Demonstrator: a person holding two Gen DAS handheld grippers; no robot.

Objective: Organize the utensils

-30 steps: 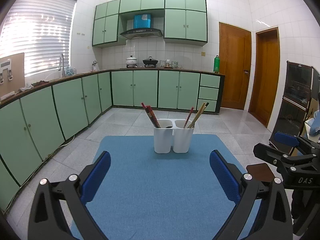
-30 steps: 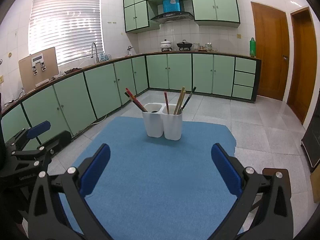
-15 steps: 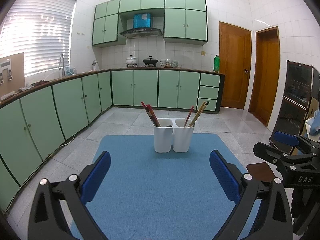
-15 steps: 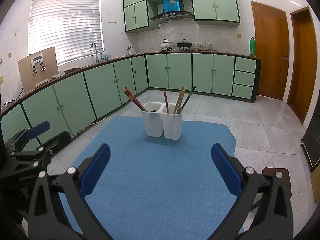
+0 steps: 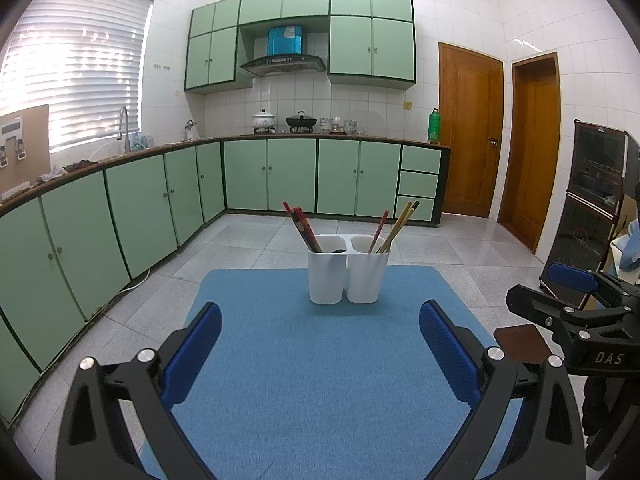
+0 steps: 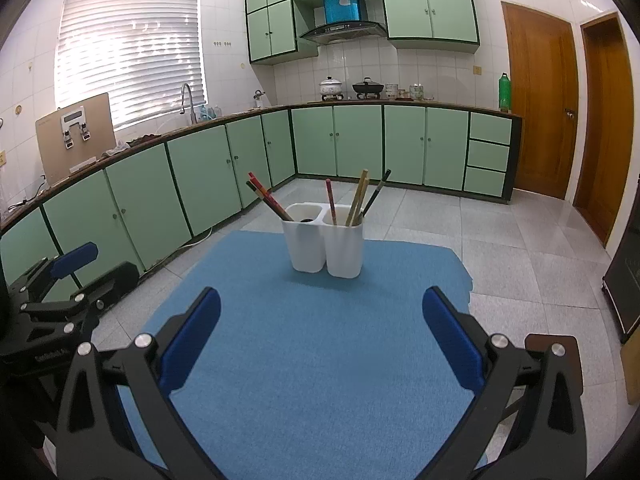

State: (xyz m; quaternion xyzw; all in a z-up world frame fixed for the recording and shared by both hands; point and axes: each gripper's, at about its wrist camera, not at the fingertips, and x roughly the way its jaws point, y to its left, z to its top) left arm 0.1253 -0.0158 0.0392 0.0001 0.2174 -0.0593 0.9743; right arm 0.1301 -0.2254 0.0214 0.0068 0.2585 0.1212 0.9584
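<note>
A white two-compartment utensil holder [image 5: 347,269] stands at the far middle of a blue mat [image 5: 320,368]; it also shows in the right wrist view [image 6: 325,242]. Red-brown chopsticks [image 5: 302,226] lean left out of the left compartment. A red chopstick, tan chopsticks [image 5: 398,224] and a dark one lean out of the right compartment. My left gripper [image 5: 320,356] is open and empty, above the mat's near half. My right gripper [image 6: 320,344] is open and empty, also short of the holder. Each gripper shows at the edge of the other's view.
Green cabinets [image 5: 120,216] run along the left and back under a counter with a sink and pots. Two wooden doors [image 5: 470,132] stand at the right. A dark glass cabinet [image 5: 596,200] stands at the far right. Tiled floor surrounds the mat.
</note>
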